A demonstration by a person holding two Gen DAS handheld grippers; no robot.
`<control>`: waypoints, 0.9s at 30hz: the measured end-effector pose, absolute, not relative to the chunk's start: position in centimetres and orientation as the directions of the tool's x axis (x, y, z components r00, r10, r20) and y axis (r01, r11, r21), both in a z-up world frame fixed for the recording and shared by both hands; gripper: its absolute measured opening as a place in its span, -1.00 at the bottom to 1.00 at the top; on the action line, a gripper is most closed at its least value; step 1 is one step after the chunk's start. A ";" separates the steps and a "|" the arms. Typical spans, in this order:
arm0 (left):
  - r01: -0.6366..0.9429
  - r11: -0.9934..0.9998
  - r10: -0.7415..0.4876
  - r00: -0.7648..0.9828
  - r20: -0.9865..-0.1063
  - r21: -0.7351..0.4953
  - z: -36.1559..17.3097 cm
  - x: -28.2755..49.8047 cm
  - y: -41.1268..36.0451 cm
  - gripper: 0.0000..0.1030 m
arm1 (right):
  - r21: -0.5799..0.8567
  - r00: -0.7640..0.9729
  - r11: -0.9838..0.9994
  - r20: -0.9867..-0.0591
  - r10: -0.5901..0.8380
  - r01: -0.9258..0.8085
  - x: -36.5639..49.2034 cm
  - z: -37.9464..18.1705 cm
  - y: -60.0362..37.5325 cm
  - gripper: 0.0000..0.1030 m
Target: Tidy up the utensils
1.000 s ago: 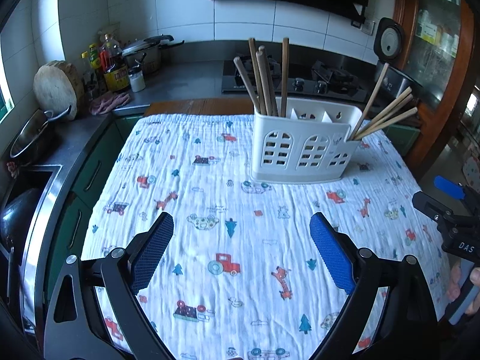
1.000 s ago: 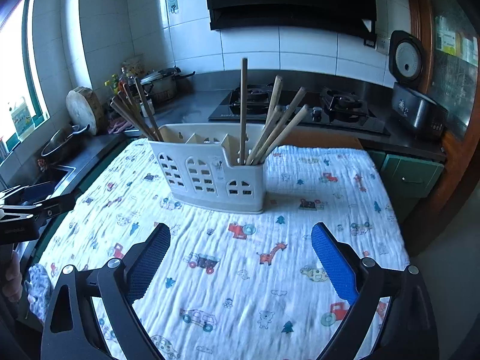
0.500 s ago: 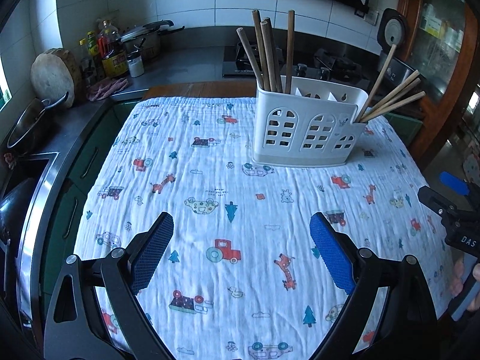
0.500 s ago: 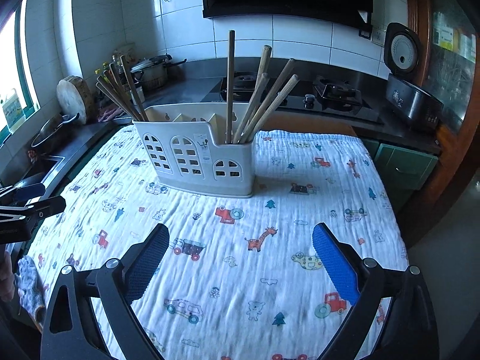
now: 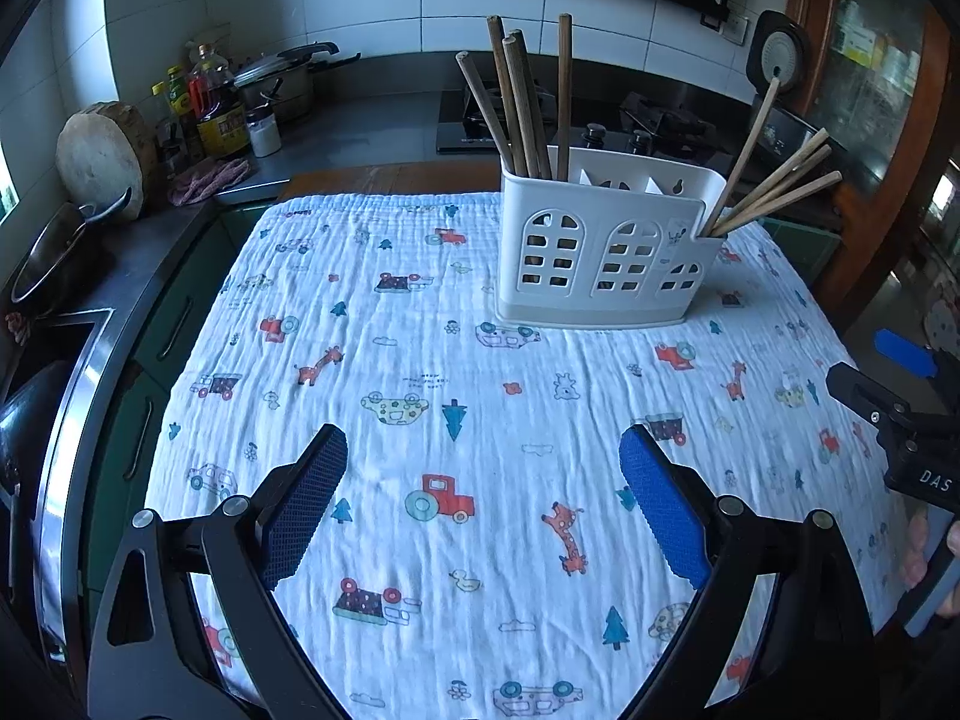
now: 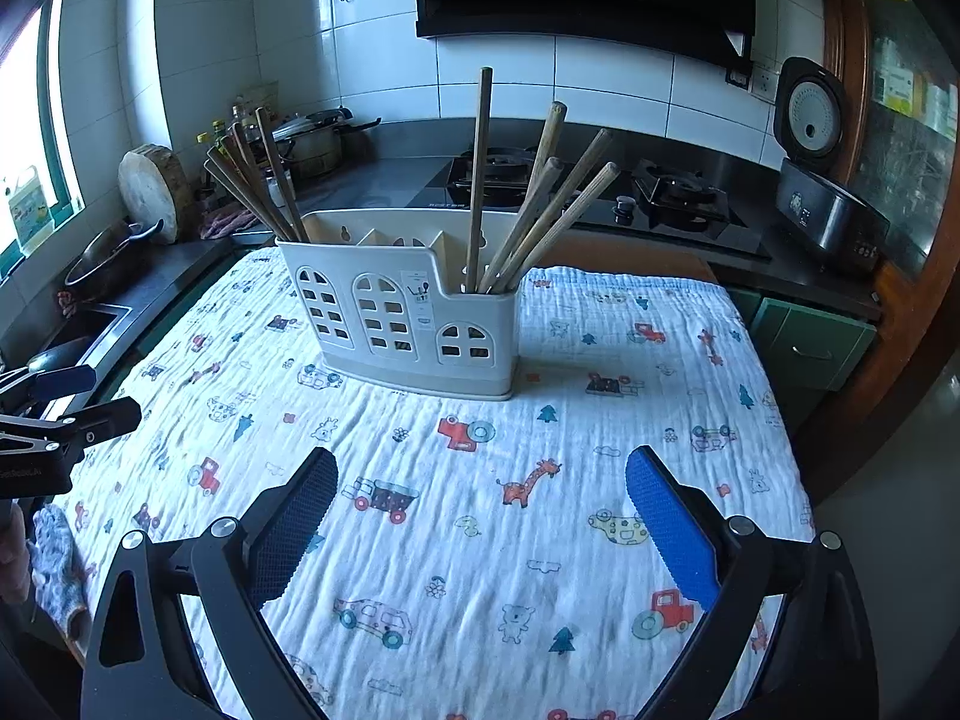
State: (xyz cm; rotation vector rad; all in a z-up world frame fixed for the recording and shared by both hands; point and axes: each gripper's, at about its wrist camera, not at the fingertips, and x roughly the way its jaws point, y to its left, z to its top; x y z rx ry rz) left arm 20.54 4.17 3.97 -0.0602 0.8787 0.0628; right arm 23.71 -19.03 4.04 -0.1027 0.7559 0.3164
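cloth (image 5: 420,372): white, cartoon vehicles, giraffes, trees
holder (image 5: 606,258): white
chopsticks (image 6: 540,204): brown wood
gripper pads (image 5: 660,510): blue

Right tongs body (image 5: 924,468): white letters "DAS", seen in the left wrist view.
Left tongs body (image 6: 36,468): faint lettering, too blurred to read.
Cloth (image 5: 432,381): small printed line above the tree motif, illegible.
Utensil holder sticker (image 6: 422,297): pictogram and fine print, illegible.
Stove (image 6: 456,204): front edge mark, illegible.
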 end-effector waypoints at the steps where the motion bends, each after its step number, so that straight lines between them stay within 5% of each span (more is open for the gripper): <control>1: -0.080 0.996 0.030 0.636 -0.771 -0.028 3.9 20.5 4.2 0.77 | 0.016 0.684 0.948 -0.688 0.241 -0.317 23.7 4.0 -18.9 0.82; 27: -0.066 0.998 0.027 0.637 -0.770 -0.019 4.1 20.6 3.6 0.77 | 0.014 0.682 0.945 -0.688 0.247 -0.327 23.7 4.1 -18.3 0.82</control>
